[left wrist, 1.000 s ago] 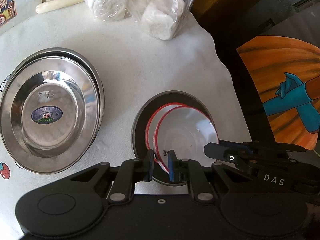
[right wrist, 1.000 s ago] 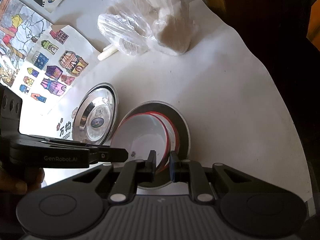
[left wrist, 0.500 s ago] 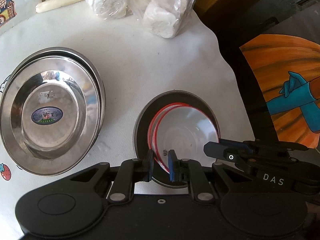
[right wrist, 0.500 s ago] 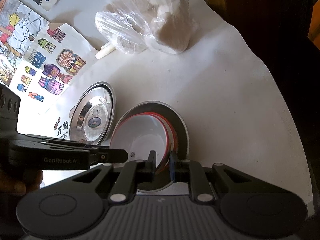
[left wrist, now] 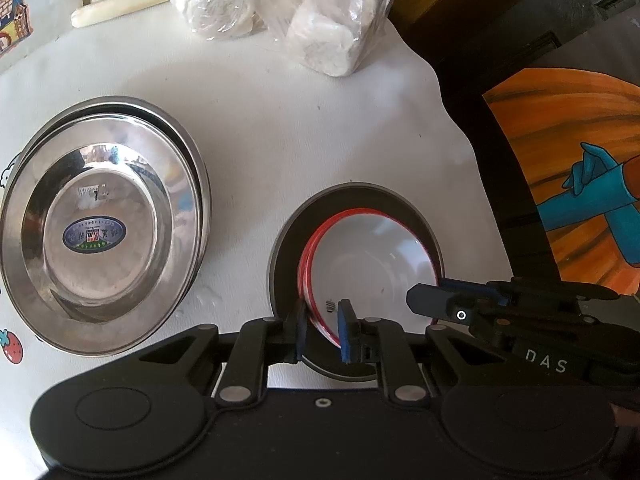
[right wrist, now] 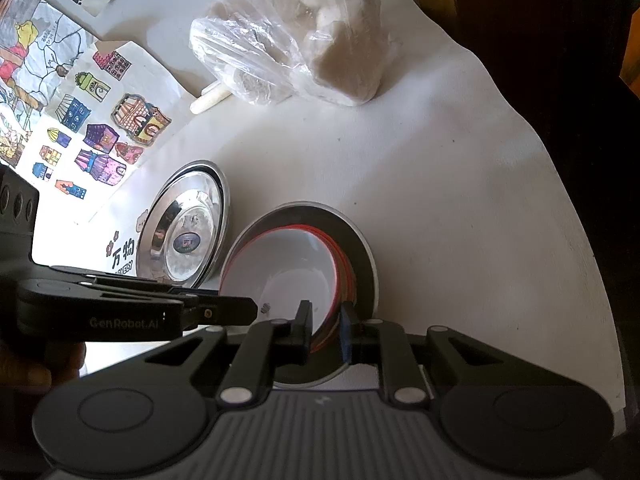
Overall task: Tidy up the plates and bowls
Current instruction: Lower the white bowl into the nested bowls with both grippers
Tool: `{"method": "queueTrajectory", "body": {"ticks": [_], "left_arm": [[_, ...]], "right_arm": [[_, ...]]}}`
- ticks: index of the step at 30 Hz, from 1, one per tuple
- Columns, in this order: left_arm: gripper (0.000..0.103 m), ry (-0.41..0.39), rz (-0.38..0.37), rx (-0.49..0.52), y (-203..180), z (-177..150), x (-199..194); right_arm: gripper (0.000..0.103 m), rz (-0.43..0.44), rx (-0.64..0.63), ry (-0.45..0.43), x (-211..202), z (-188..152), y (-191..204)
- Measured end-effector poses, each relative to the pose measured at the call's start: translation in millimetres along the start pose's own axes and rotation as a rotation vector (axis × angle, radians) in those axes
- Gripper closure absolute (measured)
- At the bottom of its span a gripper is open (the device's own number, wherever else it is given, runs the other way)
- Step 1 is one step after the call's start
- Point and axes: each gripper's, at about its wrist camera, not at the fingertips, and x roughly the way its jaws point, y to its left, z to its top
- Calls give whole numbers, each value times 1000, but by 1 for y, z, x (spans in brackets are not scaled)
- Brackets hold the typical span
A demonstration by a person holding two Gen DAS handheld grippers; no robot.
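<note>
The white bowls [left wrist: 370, 258] carry a thin red line round the rim and sit in a dark grey plate [left wrist: 352, 200]. The steel plates [left wrist: 100, 224] are bright silver, with a blue oval sticker [left wrist: 94, 233] at the centre. The worktop [left wrist: 280, 128] is off-white. Clear plastic bags [left wrist: 280, 4] at its far edge hold pale white lumps. Both grippers are black with blue pads [left wrist: 344, 330]. Cartoon house stickers [right wrist: 100, 136] in purple, blue, orange and yellow mark the white sheet at its left edge.

A: Clear plastic bag of pale lumps [left wrist: 280, 12]?
B: Top cut off at the upper edge.
A: Oval blue sticker in the steel plate [left wrist: 94, 233]?
B: Print too small to read.
A: White red-rimmed enamel bowls [right wrist: 280, 268]?
B: Near rims hidden behind gripper fingers; stack count unclear.
</note>
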Motion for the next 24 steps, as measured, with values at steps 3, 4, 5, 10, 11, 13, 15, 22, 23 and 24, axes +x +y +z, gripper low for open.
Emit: {"method": "queueTrajectory", "body": {"ticks": [3,4,5,10,11,13,15,22,23,24], "left_arm": [[86,0,0,0,0,0,0],[86,0,-1,0,1,0,0],[86,-1,-1,0,0,0,0],[85,-2,-4,-6,1,0,0],[85,-2,-6,-9,2,1,0],[85,-2,-7,-14,2,1,0],[85,-2,-8,-18,3,1,0],[83,-6,-9,-28,3,0,-1],[83,-6,-9,-29,4,0,-2],[83,-7,-9,-30,4,0,-2]], "right_arm": [[85,0,0,0,0,0,0],[85,0,0,1,0,0,0],[85,0,0,1,0,0,0],[83,0,0,0,0,0,0],[83,0,0,0,0,1,-1],[83,0,1,0,0,1,-1],[82,1,1,0,0,1,-1],[81,7,-4,1,-1,0,-1],[81,7,-5,2,-1,1,-1],[81,8,-6,1,-2,1,-1]]}}
